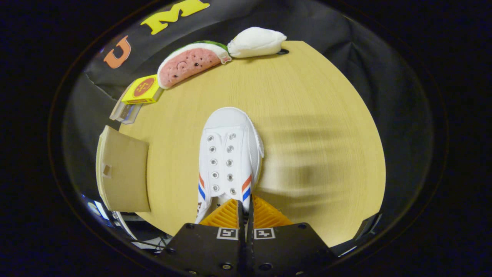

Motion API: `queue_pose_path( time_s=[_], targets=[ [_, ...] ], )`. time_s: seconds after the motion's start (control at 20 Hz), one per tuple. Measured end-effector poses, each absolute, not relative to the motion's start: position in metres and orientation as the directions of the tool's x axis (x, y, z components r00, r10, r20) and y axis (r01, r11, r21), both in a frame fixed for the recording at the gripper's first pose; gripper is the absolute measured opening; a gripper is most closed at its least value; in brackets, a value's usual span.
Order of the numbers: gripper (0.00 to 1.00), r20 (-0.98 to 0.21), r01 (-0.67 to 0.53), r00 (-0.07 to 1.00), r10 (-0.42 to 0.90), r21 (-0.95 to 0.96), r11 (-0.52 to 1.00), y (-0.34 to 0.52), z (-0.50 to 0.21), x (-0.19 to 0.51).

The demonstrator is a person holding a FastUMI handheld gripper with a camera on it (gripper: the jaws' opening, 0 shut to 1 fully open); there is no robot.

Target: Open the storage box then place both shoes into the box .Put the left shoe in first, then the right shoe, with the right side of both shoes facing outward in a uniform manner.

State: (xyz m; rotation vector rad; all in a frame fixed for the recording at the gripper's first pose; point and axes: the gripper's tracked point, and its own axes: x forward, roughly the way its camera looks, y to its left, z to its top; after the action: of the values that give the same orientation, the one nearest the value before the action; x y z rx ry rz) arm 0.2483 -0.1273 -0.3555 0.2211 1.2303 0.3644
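White shoe (230,154) hangs toe-forward over the wooden table (315,115), its heel pinched between the gripper (246,215) fingers.

A watermelon-slice plush (189,63) lies at the upper left of the wooden worktop (307,115), a white plush (256,42) just to its right, and a small yellow box (141,90) to its lower left.
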Motion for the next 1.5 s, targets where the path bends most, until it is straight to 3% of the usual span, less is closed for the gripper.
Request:
queue_pose_path(
  time_s=[0.35,0.75,1.5],
  targets=[
    [0.0,-0.81,-0.154,0.42,0.408,0.379,0.912,-0.124,-0.363,0.258],
    [0.0,-0.731,-0.192,0.469,0.495,0.463,0.865,-0.12,-0.37,0.263],
    [0.0,-0.812,-0.165,0.488,0.322,0.276,0.947,-0.135,-0.371,0.265]
  ],
)
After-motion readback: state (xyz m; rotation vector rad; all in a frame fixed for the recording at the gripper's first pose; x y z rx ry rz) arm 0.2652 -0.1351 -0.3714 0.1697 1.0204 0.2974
